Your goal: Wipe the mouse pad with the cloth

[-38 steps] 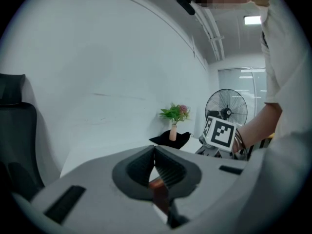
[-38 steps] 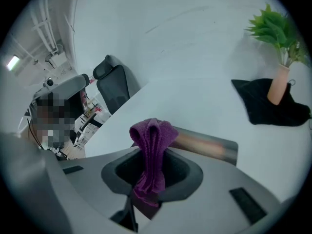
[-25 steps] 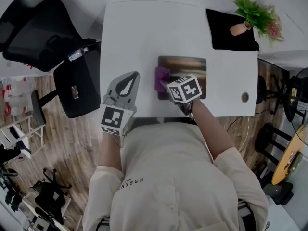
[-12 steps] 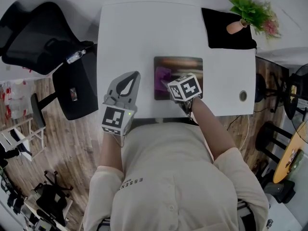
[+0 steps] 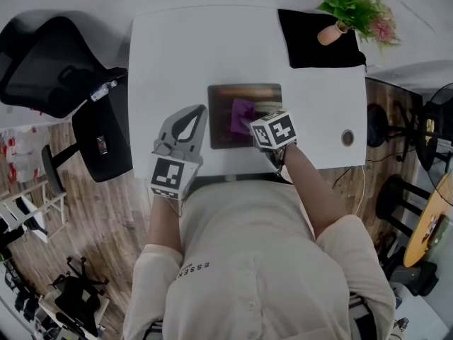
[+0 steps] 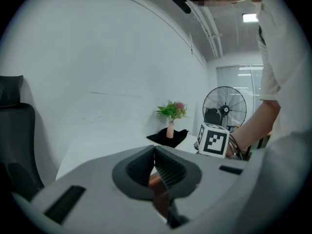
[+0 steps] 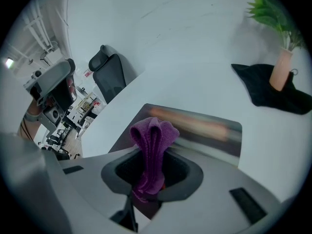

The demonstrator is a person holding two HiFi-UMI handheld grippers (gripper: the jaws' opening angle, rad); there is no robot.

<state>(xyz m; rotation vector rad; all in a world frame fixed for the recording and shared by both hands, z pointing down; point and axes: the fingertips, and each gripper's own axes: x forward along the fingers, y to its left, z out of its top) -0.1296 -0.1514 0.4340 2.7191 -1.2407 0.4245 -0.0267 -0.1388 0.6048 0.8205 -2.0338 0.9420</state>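
Wiping now: my right hand-held gripper is clamped on the cloth, which sits mid-pad. My left hand-held gripper, jaws together and empty, is at the pad's 8 o'clock. Next I'd drag the cloth toward 3 o'clock.

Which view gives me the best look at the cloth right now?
The right gripper view: the purple cloth fills the centre, folded and clamped in the right gripper, with the mouse pad behind it. The head view shows the cloth only small, beside that gripper's cube. The left gripper view doesn't show it.
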